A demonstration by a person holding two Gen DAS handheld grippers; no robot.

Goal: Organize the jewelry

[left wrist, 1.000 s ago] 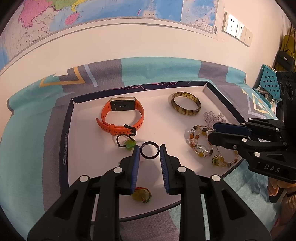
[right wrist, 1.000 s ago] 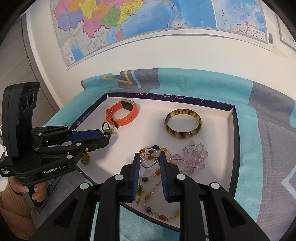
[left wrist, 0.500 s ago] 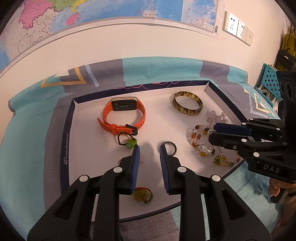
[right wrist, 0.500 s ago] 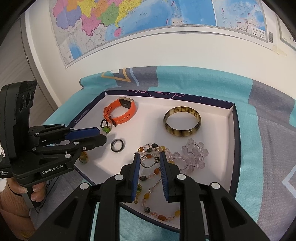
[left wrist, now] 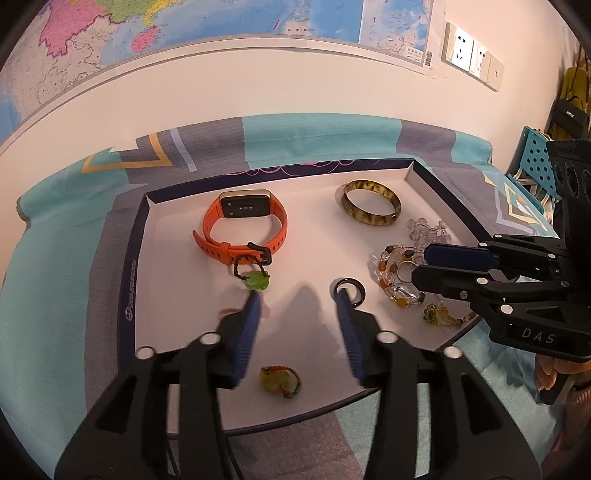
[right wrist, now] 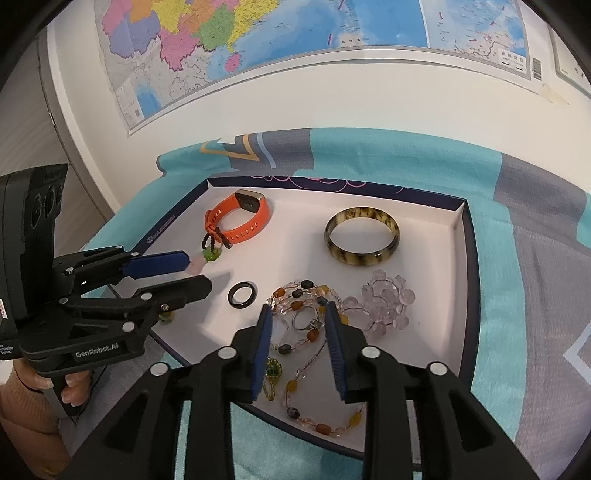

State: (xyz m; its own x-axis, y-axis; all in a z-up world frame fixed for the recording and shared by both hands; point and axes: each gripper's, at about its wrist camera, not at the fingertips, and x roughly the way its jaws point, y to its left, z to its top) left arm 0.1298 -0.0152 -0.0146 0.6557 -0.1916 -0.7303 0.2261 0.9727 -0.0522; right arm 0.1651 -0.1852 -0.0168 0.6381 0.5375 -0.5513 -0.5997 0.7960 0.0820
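- While the black ring [left wrist: 350, 291] lies flat on the white floor of the tray [left wrist: 127, 280], the left claw [left wrist: 298, 301] stands spread wide just near of it, gripping nothing; in the left wrist view its right finger overlaps the ring's near-left edge, and whether they touch cannot be told.
- In the right wrist view the ring [right wrist: 242, 294] sits between the left claw's tips [right wrist: 192, 275] and the beaded bracelets.
- The right claw [right wrist: 297, 315] is also parted and empty, poised over the amber-and-clear bead strands [right wrist: 295, 295], with a small silver ring [right wrist: 303, 320] showing between its fingers.
- A cluster of pale crystal beads [right wrist: 384, 301] lies just right of those strands.
- Farther back rest a tortoiseshell bangle [left wrist: 370, 207] on the right and an orange watch [left wrist: 242, 229] on the left.
- A green charm on a dark cord [left wrist: 255, 278] lies just near of the watch strap.
- A yellow-green charm ring [left wrist: 279, 380] sits near the tray's near edge.
- The tray rests on a teal and grey patterned cloth [left wrist: 55, 277], with a wall map [left wrist: 184, 22] behind.
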